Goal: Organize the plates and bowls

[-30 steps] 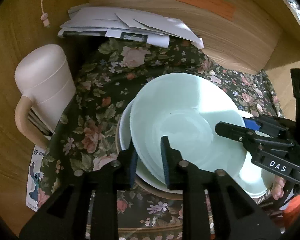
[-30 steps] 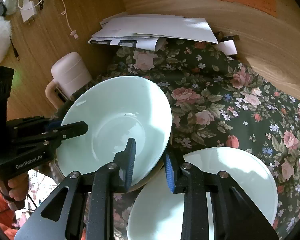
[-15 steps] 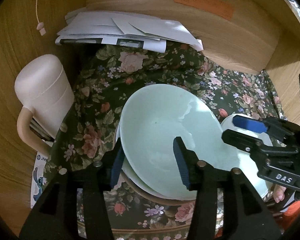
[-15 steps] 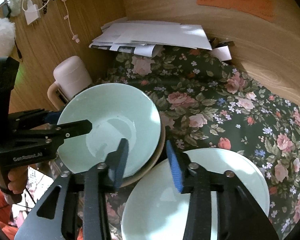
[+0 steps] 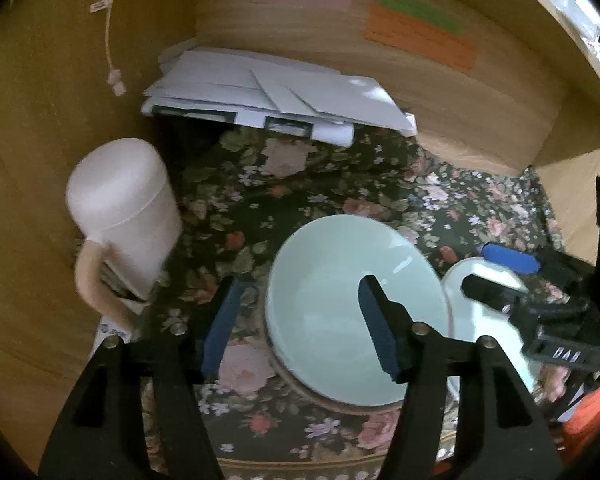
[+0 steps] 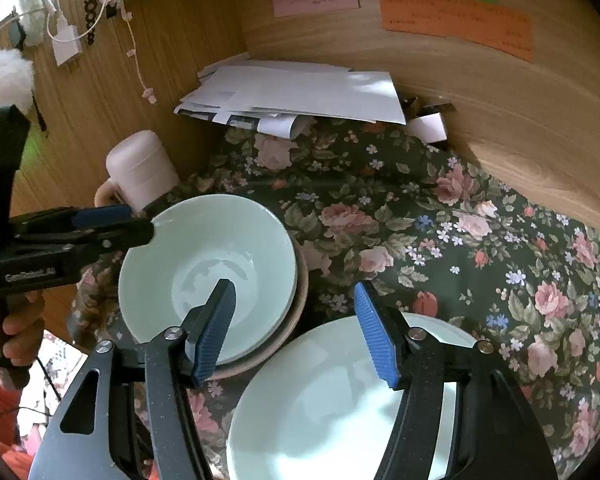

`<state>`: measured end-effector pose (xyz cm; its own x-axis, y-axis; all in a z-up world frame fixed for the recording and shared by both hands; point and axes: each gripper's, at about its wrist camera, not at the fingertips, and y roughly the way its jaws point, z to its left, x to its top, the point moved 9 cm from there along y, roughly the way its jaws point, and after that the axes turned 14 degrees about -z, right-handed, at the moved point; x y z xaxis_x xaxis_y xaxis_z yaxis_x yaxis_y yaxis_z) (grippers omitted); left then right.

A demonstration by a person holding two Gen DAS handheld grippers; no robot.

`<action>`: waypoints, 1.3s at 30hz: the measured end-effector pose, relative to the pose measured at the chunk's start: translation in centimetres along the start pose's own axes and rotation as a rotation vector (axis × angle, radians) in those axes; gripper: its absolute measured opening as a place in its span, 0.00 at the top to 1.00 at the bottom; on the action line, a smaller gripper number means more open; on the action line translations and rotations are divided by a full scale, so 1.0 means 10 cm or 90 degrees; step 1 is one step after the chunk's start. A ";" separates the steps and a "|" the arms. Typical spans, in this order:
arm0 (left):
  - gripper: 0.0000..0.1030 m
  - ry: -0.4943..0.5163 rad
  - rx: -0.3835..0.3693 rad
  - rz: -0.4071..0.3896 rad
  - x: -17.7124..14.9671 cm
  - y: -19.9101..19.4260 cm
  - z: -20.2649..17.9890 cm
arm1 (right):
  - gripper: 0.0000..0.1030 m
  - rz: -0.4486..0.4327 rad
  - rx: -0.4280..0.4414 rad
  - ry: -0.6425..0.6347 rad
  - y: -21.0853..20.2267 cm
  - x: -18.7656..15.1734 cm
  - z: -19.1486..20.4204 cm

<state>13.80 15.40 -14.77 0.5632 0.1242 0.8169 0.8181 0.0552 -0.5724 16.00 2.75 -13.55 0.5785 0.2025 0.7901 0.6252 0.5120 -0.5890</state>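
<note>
We see a pale green bowl [image 6: 208, 276] sitting nested in a stack on a brown-rimmed dish [image 6: 296, 316], all resting on the floral tablecloth [image 6: 440, 236]. Just beside it, toward the right, lies a pale green plate [image 6: 332, 400] flat on the same cloth; the two nearly touch at their rims.

Our left gripper [image 5: 296, 320] hangs over the bowl with its jaws spread wide and nothing between them; one blue pad [image 5: 220, 320] stands outside the bowl's left rim, the other above its hollow. Our right gripper [image 6: 296, 328] is likewise spread and holding nothing, one pad [image 6: 216, 332] over the bowl's near edge and the other over the plate's far rim.

Left of the bowl stands a pale pink lidded mug [image 5: 128, 220] against the wooden wall. Behind, a heap of white papers [image 6: 300, 92] lies in the corner, with coloured sticky notes [image 6: 456, 20] on the wooden back panel [image 6: 520, 120].
</note>
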 end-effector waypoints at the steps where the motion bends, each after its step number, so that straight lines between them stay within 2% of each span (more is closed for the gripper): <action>1: 0.39 0.000 0.005 0.003 -0.02 0.01 0.04 | 0.44 0.001 0.001 0.000 0.01 0.01 -0.01; 8: 0.39 -0.012 0.011 0.050 -0.31 0.17 0.21 | 0.43 0.034 0.024 0.006 0.16 -0.05 -0.01; 15: 0.39 -0.051 -0.035 0.079 -0.51 0.23 0.16 | 0.43 0.087 0.048 0.024 0.35 -0.19 0.01; 21: 0.39 -0.054 -0.080 0.109 -0.61 0.30 -0.01 | 0.44 0.125 0.068 0.025 0.52 -0.32 0.11; 25: 0.45 -0.063 -0.095 0.109 -0.63 0.32 -0.05 | 0.55 0.144 0.081 0.023 0.58 -0.36 0.17; 29: 0.51 -0.060 -0.076 0.106 -0.66 0.39 -0.02 | 0.58 0.156 0.079 0.012 0.65 -0.41 0.20; 36: 0.52 -0.053 -0.039 0.095 -0.64 0.40 -0.03 | 0.64 0.145 0.049 -0.018 0.71 -0.41 0.19; 39: 0.52 -0.055 -0.025 0.094 -0.63 0.41 -0.03 | 0.68 0.144 0.048 0.005 0.74 -0.40 0.16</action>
<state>13.60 14.59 -22.23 0.6668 0.2136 0.7140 0.7322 -0.0092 -0.6810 17.44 7.09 -20.74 0.7039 0.3126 0.6378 0.4382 0.5156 -0.7363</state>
